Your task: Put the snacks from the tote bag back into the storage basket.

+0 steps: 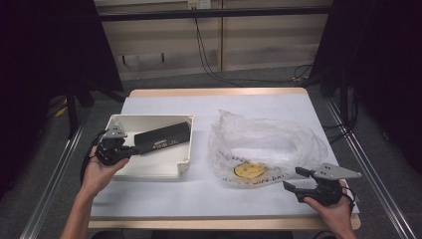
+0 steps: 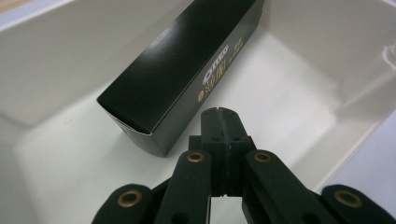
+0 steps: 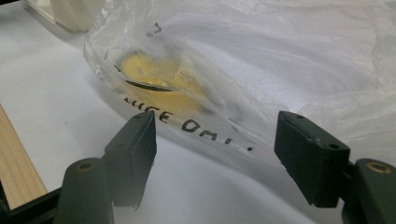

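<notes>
Boxes: one, black [image 1: 162, 138], long, with gold print, lying in the tray
Trays: one, white [image 1: 149, 169], on the left half of the table
Bags: one, clear plastic [image 1: 268, 144], crumpled, with black lettering
Yellow discs: one [image 1: 249, 171], inside the bag near its front edge
Grippers: two, a left one [image 1: 130, 151] at the tray with its jaws together, and a right one [image 1: 292, 179] near the bag with its jaws apart
Hands: two, one on each gripper
Tables: one [image 1: 209, 102], under a white sheet
Grey plates: two, one atop each gripper
</notes>
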Tool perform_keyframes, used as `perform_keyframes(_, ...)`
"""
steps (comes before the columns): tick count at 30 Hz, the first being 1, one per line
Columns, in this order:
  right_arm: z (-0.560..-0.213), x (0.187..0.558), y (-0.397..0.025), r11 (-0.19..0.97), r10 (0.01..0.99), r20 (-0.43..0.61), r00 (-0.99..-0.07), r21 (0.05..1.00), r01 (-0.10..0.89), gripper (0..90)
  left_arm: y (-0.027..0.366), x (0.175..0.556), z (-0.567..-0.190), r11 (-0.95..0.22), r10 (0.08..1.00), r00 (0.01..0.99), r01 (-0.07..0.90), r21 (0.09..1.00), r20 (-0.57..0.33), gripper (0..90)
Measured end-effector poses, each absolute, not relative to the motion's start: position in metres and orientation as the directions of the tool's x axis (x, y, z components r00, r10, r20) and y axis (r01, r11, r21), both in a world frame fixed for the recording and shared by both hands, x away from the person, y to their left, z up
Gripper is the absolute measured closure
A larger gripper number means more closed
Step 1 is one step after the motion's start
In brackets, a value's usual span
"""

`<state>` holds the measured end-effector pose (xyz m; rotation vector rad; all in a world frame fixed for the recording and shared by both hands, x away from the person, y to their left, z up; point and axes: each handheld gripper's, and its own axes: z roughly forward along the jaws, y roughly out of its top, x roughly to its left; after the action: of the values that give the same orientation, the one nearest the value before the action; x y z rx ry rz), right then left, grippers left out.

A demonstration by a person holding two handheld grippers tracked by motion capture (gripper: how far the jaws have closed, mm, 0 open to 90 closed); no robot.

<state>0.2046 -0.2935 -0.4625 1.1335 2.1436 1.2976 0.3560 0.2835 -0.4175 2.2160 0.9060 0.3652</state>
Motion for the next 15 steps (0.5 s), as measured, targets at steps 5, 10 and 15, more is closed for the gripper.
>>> perform_keyframes(5,-0.463,0.204,-0.294,0.246,0.797,0.074,-0.599,0.866,0.435,29.8,0.281,0.359,-0.426,-0.481,0.721,0.693,0.513,0.711,-0.013,90.0)
perform_keyframes(10,-0.462,0.206,-0.293,0.247,0.797,0.074,-0.6,0.865,0.436,29.8,0.277,0.365,-0.435,-0.467,0.73,0.683,0.534,0.705,-0.034,90.0)
perform_keyframes(15,-0.462,0.205,-0.292,0.254,0.794,0.068,-0.604,0.866,0.431,29.8,0.272,0.37,-0.44,-0.476,0.736,0.677,0.552,0.685,-0.034,90.0)
